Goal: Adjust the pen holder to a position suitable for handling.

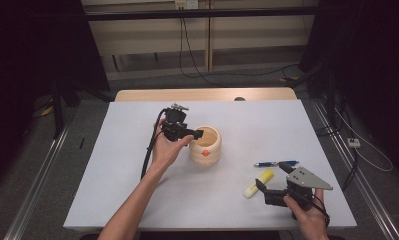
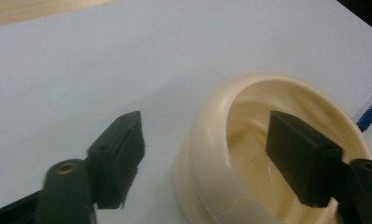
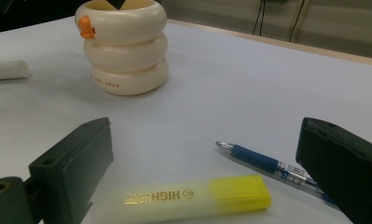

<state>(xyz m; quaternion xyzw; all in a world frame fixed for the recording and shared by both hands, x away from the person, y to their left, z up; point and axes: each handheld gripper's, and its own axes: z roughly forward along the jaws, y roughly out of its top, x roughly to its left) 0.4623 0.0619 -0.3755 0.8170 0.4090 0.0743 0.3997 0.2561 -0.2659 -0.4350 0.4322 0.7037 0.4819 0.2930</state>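
Claws (image 1: 196, 134) (image 1: 273, 179) (two, open), one cream holder (image 1: 205, 145), one highlighter (image 1: 258, 183); one pen (image 1: 275, 163)

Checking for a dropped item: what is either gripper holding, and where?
Nothing: left gripper straddles the cream holder rim, open; right gripper open.

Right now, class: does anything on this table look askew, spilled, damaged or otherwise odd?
Nothing stands out. The cream ringed pen holder stands upright and looks intact, the yellow highlighter and blue pen lie flat on the white table, and nothing is spilled. The left gripper has its jaws open astride the holder's rim.
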